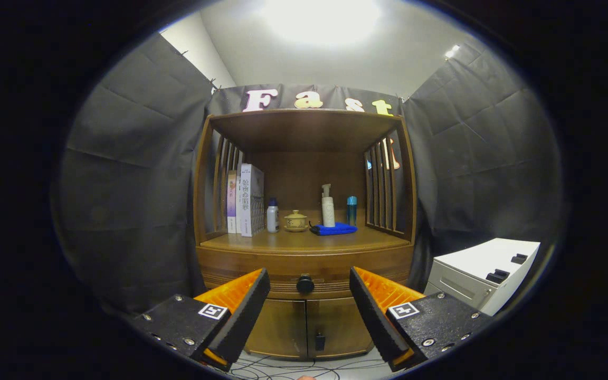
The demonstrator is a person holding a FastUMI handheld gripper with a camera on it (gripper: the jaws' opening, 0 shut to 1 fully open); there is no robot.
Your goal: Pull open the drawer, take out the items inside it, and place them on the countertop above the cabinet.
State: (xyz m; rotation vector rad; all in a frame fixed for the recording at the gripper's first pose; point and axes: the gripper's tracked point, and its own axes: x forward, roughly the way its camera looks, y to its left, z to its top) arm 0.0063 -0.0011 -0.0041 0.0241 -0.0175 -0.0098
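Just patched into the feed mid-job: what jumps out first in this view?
The wooden cabinet straight ahead, its drawer shut, with the dark drawer knob framed between the open gripper fingers, some way beyond them. On the countertop above stand books, a white pump bottle and a blue cloth. A white box sits beside the cabinet.

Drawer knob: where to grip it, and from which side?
Grip the round dark knob at the drawer front's centre, coming straight from the front. It protrudes toward the gripper, whose open fingers already flank it short of contact; close on its left and right sides, probably then pull straight back.
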